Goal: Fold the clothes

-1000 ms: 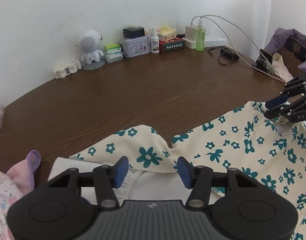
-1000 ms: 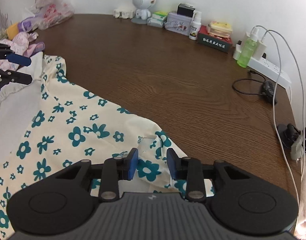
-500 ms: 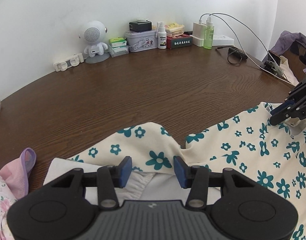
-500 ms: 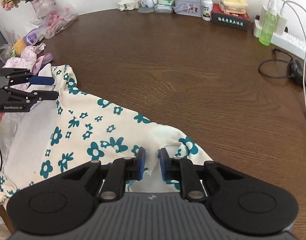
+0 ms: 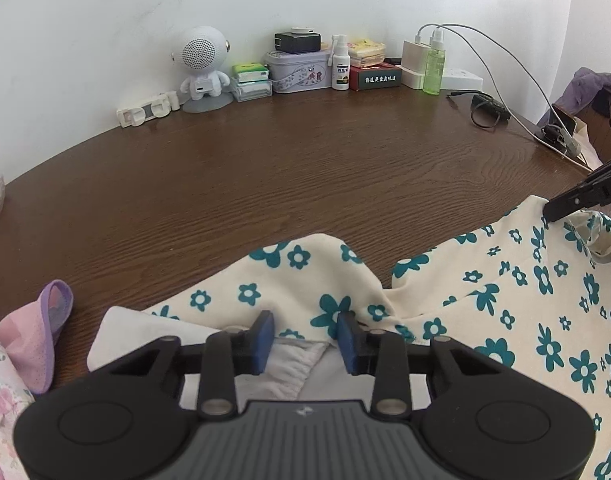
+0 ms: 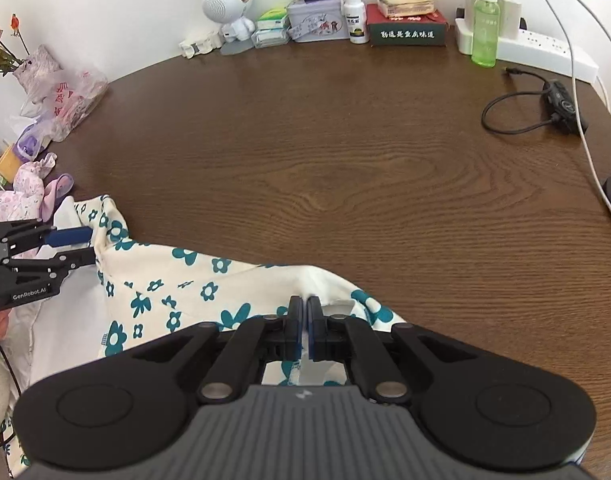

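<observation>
Cream cotton garment with teal flower print [image 5: 485, 296] spread across lower frame on dark brown wooden worktop [image 5: 265, 184]. Right gripper [image 6: 306, 326], bottom centre: jaws pinched tight on garment's edge fold. Left gripper [image 5: 304, 340]: jaws wide apart over garment's white waistband edge, nothing clamped. White robot-shaped speaker [image 5: 203, 68] upper left against wall.

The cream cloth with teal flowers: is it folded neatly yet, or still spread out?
Not folded yet. The cream garment with teal flowers lies loosely spread and rumpled on the brown wooden table, one edge pinched in the right gripper.
</observation>
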`<move>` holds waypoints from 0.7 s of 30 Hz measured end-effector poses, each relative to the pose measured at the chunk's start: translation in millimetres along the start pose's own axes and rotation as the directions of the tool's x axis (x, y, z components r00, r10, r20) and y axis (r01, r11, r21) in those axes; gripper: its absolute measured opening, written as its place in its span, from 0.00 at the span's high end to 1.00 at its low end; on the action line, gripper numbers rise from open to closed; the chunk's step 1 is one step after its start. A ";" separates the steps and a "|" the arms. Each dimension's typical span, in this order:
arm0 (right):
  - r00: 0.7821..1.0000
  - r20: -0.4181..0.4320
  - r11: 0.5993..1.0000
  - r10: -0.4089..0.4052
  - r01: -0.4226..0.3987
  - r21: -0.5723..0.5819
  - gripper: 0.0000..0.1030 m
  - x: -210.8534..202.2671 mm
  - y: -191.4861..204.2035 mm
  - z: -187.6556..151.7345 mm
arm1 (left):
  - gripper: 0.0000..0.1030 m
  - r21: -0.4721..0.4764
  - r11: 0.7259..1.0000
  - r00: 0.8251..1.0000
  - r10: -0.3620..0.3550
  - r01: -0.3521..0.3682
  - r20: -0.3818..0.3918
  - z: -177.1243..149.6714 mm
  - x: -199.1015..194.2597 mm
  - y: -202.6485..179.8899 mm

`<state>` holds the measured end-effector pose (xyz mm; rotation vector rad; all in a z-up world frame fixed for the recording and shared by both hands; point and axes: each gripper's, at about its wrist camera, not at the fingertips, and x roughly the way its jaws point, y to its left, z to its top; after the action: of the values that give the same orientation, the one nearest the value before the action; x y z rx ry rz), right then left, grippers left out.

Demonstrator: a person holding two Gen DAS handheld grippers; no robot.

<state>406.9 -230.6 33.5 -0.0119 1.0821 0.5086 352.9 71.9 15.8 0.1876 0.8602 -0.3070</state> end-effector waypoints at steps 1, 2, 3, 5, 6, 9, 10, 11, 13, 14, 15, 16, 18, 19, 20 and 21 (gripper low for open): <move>1.000 0.002 1.000 -0.012 0.012 -0.007 0.98 1.6 0.5 0.8 | 0.68 -0.003 1.000 1.000 0.000 0.000 0.001 -0.3 0.1 0.4; 1.000 0.000 1.000 -0.015 0.015 -0.010 0.98 3.5 0.2 0.6 | 0.68 -0.007 1.000 1.000 0.000 0.000 0.002 -0.6 0.2 0.7; 1.000 -0.004 1.000 -0.011 0.011 -0.010 0.98 5.5 -0.6 -0.1 | 0.68 -0.012 1.000 1.000 -0.001 0.001 0.006 -1.1 -0.1 0.9; 1.000 -0.011 1.000 -0.004 0.004 -0.009 0.98 9.6 -2.1 -1.7 | 0.66 -0.024 1.000 1.000 0.006 -0.006 0.021 -1.5 -3.7 1.7; 1.000 -0.003 1.000 0.000 0.000 -0.012 0.97 2.6 -1.1 -5.3 | 0.66 -0.032 0.999 0.999 0.013 -0.012 0.032 -1.6 -6.8 2.2; 0.999 0.047 1.000 0.013 -0.012 -0.029 0.88 -35.3 5.4 -21.1 | 0.64 -0.060 0.998 0.995 0.033 -0.027 0.098 -3.4 -31.3 2.3; 0.998 0.064 0.999 0.018 -0.016 -0.035 0.81 -47.9 7.6 -26.4 | 0.53 -0.074 0.997 0.992 0.036 -0.027 0.123 -5.5 -44.5 1.4; 0.996 0.081 0.999 0.022 -0.019 -0.040 0.75 -60.5 9.8 -31.6 | 0.38 -0.087 0.996 0.989 0.038 -0.025 0.145 -7.7 -57.7 0.1; 0.993 0.114 0.998 0.032 -0.026 -0.052 0.70 -85.8 14.1 -42.2 | 0.34 -0.085 0.996 0.987 0.031 -0.017 0.156 -15.4 -83.2 -8.1; 0.991 0.130 0.998 0.037 -0.030 -0.058 0.70 -98.4 16.3 -47.4 | 0.34 -0.070 0.997 0.990 0.022 -0.012 0.143 -21.3 -95.3 -16.8; 0.991 0.132 0.997 0.035 -0.026 -0.070 0.70 -108.9 20.7 -56.6 | 0.34 -0.053 0.999 0.992 0.010 -0.003 0.129 -30.9 -105.1 -24.5; 0.993 0.115 0.996 0.037 -0.028 -0.079 0.70 -114.0 25.5 -68.6 | 0.34 -0.036 0.999 0.993 -0.002 0.006 0.115 -40.4 -114.9 -32.1; 0.996 0.068 0.995 0.052 -0.046 -0.089 0.70 -119.0 33.5 -93.5 | 0.34 -0.005 1.000 0.996 -0.026 0.026 0.087 -59.7 -134.1 -47.3; 0.997 0.044 0.994 0.060 -0.056 -0.094 0.70 -121.5 37.5 -106.0 | 0.34 0.000 0.999 0.996 -0.053 0.053 0.066 -72.0 -140.2 -53.7; 0.998 0.021 0.993 0.067 -0.065 -0.098 0.70 -123.9 41.6 -118.4 | 0.34 0.004 0.997 0.996 -0.080 0.080 0.046 -84.4 -146.3 -60.1; 0.997 -0.004 0.992 0.083 -0.083 -0.097 0.70 -123.9 45.4 -131.4 | 0.34 0.007 0.994 0.994 -0.107 0.107 0.025 -96.7 -152.4 -66.4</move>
<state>233.0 -272.1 85.6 -0.0525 1.0605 0.6355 168.0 65.8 68.3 0.1427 0.8461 -0.4115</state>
